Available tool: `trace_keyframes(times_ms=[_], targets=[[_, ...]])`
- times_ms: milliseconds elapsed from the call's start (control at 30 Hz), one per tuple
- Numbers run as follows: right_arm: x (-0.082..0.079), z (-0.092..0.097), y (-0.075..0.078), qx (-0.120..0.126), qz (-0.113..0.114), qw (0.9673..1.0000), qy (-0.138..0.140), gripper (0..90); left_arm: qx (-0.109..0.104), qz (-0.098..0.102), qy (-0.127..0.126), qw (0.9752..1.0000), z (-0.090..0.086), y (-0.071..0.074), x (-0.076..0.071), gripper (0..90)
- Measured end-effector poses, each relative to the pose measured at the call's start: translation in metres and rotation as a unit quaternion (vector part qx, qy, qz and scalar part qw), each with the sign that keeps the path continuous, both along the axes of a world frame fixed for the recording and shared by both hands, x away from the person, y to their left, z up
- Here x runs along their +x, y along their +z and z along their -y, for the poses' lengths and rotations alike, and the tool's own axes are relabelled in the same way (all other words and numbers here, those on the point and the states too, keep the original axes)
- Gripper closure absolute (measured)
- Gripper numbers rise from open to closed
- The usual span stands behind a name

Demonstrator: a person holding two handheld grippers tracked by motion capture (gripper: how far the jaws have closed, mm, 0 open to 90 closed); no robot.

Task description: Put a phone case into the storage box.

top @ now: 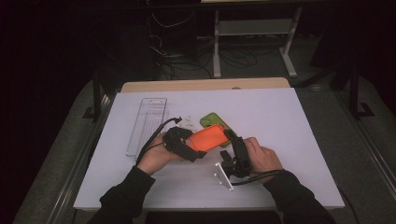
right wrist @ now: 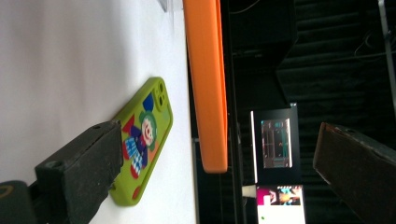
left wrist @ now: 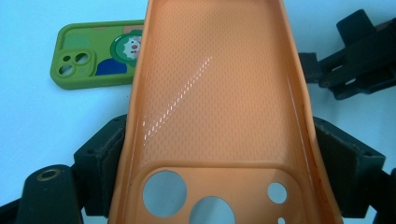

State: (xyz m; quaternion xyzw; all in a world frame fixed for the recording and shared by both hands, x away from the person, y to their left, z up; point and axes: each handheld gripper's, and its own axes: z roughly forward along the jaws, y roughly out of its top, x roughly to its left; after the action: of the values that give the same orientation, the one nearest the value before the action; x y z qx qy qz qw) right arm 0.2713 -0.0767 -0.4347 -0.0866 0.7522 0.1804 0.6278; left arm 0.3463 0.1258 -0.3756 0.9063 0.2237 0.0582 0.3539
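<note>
We see the orange case (left wrist: pixel 215 93) as soft, rubbery plastic: its inside carries a fine dimpled weave with a glossy streak, its outer edge smooth and matt. Beside it, the green case (left wrist: pixel 95 58) looks like smooth matt plastic with a printed clown figure. Under both, the worktop (top: pixel 280 121) has a matt white sheet over a pale wooden board. Left of the orange case lies a clear, glossy plastic tray (top: pixel 147 123).
</note>
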Motion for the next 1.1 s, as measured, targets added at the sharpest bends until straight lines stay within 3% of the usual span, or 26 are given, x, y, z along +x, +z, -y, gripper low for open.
trace_keyframes(times_ms=[200,267,467,500,633,933,1100], targets=[[0.002,-0.011,0.000,-0.022,0.021,0.9995,0.005,3.2,-0.001,-0.001,-0.001,1.0000,-0.001,0.000,0.000,15.8],[0.002,-0.014,-0.001,-0.010,0.022,0.9997,0.005,5.8,-0.004,-0.004,0.003,1.0000,-0.001,0.000,0.000,15.8],[0.000,-0.018,-0.004,-0.005,0.041,0.9991,0.013,18.6,-0.003,-0.004,0.000,1.0000,-0.002,0.000,0.000,15.8],[0.000,-0.018,-0.004,-0.008,0.042,0.9990,0.012,20.9,-0.010,-0.005,0.005,0.9999,-0.001,0.000,-0.001,15.8],[-0.001,-0.018,-0.006,-0.025,0.044,0.9986,0.016,31.3,0.000,-0.003,-0.004,1.0000,-0.001,0.000,-0.001,15.8],[-0.003,-0.019,-0.008,-0.032,0.024,0.9991,0.013,55.2,0.002,-0.002,-0.004,1.0000,-0.001,0.000,-0.002,15.8],[-0.004,-0.021,-0.009,-0.043,0.014,0.9989,0.010,62.8,0.002,-0.001,-0.005,1.0000,-0.001,0.000,-0.002,15.8]])
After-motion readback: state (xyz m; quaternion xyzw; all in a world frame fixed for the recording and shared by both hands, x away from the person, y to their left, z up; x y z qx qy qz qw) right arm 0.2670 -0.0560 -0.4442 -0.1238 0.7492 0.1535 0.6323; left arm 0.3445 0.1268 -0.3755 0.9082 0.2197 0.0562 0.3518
